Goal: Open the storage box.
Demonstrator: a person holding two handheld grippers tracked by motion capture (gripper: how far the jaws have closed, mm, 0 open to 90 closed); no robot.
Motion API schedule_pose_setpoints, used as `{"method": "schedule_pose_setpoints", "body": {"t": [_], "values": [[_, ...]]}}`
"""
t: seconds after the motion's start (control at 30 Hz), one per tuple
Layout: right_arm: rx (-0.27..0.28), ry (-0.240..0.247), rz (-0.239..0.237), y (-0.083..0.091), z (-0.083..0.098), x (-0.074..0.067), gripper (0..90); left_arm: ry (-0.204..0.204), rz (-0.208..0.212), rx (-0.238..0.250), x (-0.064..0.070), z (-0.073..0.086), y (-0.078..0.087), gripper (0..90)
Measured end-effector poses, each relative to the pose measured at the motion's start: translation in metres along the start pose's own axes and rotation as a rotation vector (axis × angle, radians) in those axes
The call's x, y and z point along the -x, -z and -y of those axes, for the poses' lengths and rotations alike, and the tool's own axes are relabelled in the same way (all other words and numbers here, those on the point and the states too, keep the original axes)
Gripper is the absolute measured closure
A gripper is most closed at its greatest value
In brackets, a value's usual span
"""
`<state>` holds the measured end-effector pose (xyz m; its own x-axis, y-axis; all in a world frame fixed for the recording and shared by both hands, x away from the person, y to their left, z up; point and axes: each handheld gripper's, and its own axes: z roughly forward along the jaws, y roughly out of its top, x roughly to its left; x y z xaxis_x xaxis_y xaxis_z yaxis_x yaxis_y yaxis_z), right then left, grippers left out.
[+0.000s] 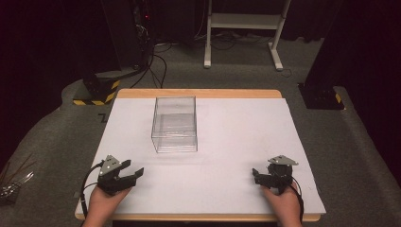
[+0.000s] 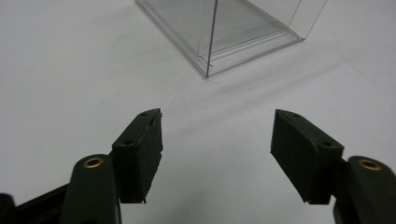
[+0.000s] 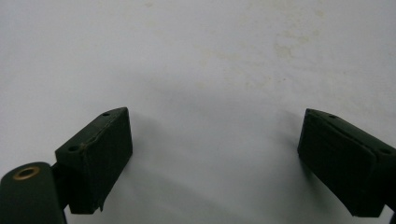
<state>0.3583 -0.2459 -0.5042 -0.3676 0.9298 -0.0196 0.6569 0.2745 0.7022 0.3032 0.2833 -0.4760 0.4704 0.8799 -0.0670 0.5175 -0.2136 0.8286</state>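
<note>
Both grippers rest low on the white surface [image 1: 236, 137] near the bottom edge of the high view, a hand behind each. Left gripper [image 1: 133, 174] at lower left, jaws spread wide, nothing between them; it points up-frame toward the clear box [image 1: 174, 124], likely lined up to reach for it. In the left gripper view the box's near corner [image 2: 208, 70] sits at top centre, well apart from the black pads [image 2: 148, 144]. Right gripper [image 1: 257, 176] at lower right, jaws also wide and empty; the right gripper view has bare white sheet ahead with faint stains toward the upper right.

The box stands upright, open-topped, looks empty, upper-left of centre on the surface, nearer the left gripper.

Nothing lies between either gripper and the box. Off the surface: a white frame's legs [image 1: 207, 56] at top centre, a yellow-black striped base [image 1: 97, 92] at upper left, cables on the grey floor.
</note>
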Motion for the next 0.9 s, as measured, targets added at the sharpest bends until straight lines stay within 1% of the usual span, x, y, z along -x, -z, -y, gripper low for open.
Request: {"method": "schedule_pose_setpoints", "body": {"t": [0.1, 0.17, 0.2, 0.27, 0.33, 0.37, 0.4, 0.43, 0.57, 0.63, 0.73, 0.8, 0.87, 0.9], "values": [[0.0, 0.0, 0.0, 0.0, 0.0, 0.0, 10.1, -0.015, 0.005, 0.008, 0.004, -0.001, -0.001, 34.1], [0.0, 0.0, 0.0, 0.0, 0.0, 0.0, 10.1, -0.016, 0.006, 0.009, 0.006, -0.002, -0.002, 34.2], [0.0, 0.0, 0.0, 0.0, 0.0, 0.0, 10.1, -0.018, 0.016, 0.008, 0.008, -0.002, -0.004, 34.3], [0.0, 0.0, 0.0, 0.0, 0.0, 0.0, 10.1, -0.024, 0.018, 0.009, 0.009, -0.002, -0.005, 34.5], [0.0, 0.0, 0.0, 0.0, 0.0, 0.0, 10.1, -0.038, 0.033, 0.002, 0.014, -0.003, -0.008, 34.8], [0.0, 0.0, 0.0, 0.0, 0.0, 0.0, 10.1, -0.036, 0.039, 0.001, 0.016, -0.004, -0.009, 35.0], [0.0, 0.0, 0.0, 0.0, 0.0, 0.0, 10.1, -0.036, 0.039, 0.001, 0.016, -0.004, -0.009, 35.0], [0.0, 0.0, 0.0, 0.0, 0.0, 0.0, 10.1, -0.042, 0.04, 0.003, 0.019, -0.005, -0.011, 35.0], [0.0, 0.0, 0.0, 0.0, 0.0, 0.0, 10.1, -0.026, 0.055, 0.014, 0.025, -0.008, -0.014, 35.5], [0.0, 0.0, 0.0, 0.0, 0.0, 0.0, 10.1, -0.029, 0.064, 0.019, 0.027, -0.01, -0.015, 35.5], [0.0, 0.0, 0.0, 0.0, 0.0, 0.0, 10.1, -0.02, 0.08, 0.028, 0.029, -0.014, -0.017, 35.7], [0.0, 0.0, 0.0, 0.0, 0.0, 0.0, 10.1, -0.035, 0.08, 0.027, 0.031, -0.017, -0.019, 35.7], [0.0, 0.0, 0.0, 0.0, 0.0, 0.0, 10.1, -0.039, 0.087, 0.025, 0.032, -0.018, -0.02, 35.8], [0.0, 0.001, 0.0, 0.0, 0.0, 0.0, 10.1, -0.049, 0.09, 0.02, 0.033, -0.02, -0.022, 35.8]]}}
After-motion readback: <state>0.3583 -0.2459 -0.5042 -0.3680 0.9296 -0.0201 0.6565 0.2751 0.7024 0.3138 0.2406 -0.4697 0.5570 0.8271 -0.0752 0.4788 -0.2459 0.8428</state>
